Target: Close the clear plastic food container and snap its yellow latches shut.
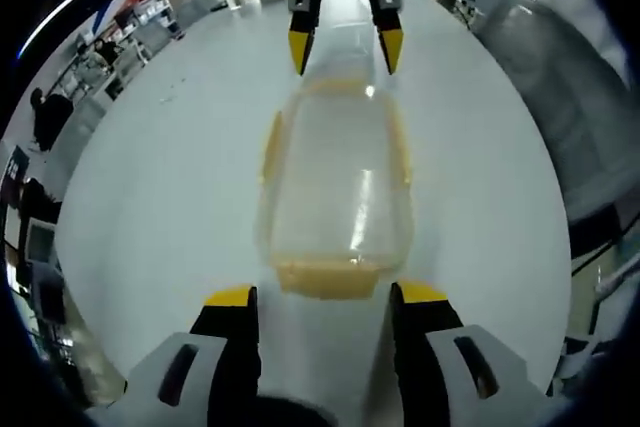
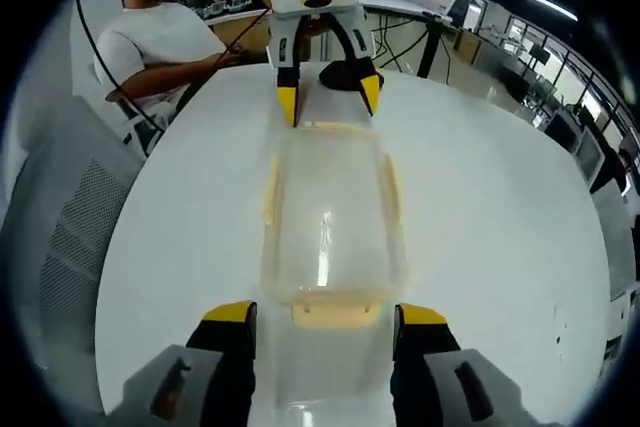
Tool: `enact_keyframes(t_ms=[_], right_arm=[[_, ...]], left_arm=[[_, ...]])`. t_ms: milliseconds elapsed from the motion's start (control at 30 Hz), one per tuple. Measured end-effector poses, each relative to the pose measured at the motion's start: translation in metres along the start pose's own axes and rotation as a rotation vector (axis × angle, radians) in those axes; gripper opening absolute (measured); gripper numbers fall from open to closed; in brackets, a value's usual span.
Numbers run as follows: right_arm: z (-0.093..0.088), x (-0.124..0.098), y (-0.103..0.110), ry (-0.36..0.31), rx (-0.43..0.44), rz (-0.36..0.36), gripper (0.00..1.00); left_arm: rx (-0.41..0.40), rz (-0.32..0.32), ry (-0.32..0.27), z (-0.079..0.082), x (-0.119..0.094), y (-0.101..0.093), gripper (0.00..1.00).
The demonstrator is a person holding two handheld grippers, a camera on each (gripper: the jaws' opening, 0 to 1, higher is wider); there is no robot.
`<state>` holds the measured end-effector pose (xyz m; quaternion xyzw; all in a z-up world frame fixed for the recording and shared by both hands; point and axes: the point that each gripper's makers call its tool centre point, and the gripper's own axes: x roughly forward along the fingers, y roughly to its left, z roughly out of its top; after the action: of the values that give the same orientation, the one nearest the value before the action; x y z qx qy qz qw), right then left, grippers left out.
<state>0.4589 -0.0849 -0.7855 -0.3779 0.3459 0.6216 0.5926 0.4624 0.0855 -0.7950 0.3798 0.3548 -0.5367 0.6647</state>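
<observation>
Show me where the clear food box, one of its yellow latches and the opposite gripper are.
clear food container point(image 1: 340, 207), left gripper view, middle of its lid.
yellow latch point(image 1: 325, 277), left gripper view, near-end latch face.
right gripper point(image 1: 345, 50), left gripper view, between its yellow fingertips.

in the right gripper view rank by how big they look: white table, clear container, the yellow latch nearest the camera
1. white table
2. clear container
3. yellow latch, though nearness to the camera enlarges it

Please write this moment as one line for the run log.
container: lid on, on table | left gripper: open, at one end | right gripper: open, at opposite end | latches: state unclear
</observation>
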Motion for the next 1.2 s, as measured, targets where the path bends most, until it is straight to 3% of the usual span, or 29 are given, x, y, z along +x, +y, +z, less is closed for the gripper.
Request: enact_keyframes(t_ms=[533, 667, 767, 1200], right_arm=[[-0.01, 0.007, -0.001, 0.062, 0.007, 0.013, 0.5], [-0.012, 0.009, -0.002, 0.087, -0.024, -0.006, 0.42], [-0.013, 0.012, -0.001, 0.092, -0.027, -0.005, 0.48], [-0.012, 0.016, -0.006, 0.108, -0.031, -0.01, 0.46]], left_arm=[[0.014, -0.026, 0.019, 0.003, 0.005, 0.002, 0.48], [0.047, -0.033, 0.019, 0.004, 0.005, 0.003, 0.48], [0.047, -0.041, 0.021, 0.005, 0.006, 0.002, 0.48], [0.081, -0.082, 0.018, 0.008, 0.009, 0.001, 0.47]])
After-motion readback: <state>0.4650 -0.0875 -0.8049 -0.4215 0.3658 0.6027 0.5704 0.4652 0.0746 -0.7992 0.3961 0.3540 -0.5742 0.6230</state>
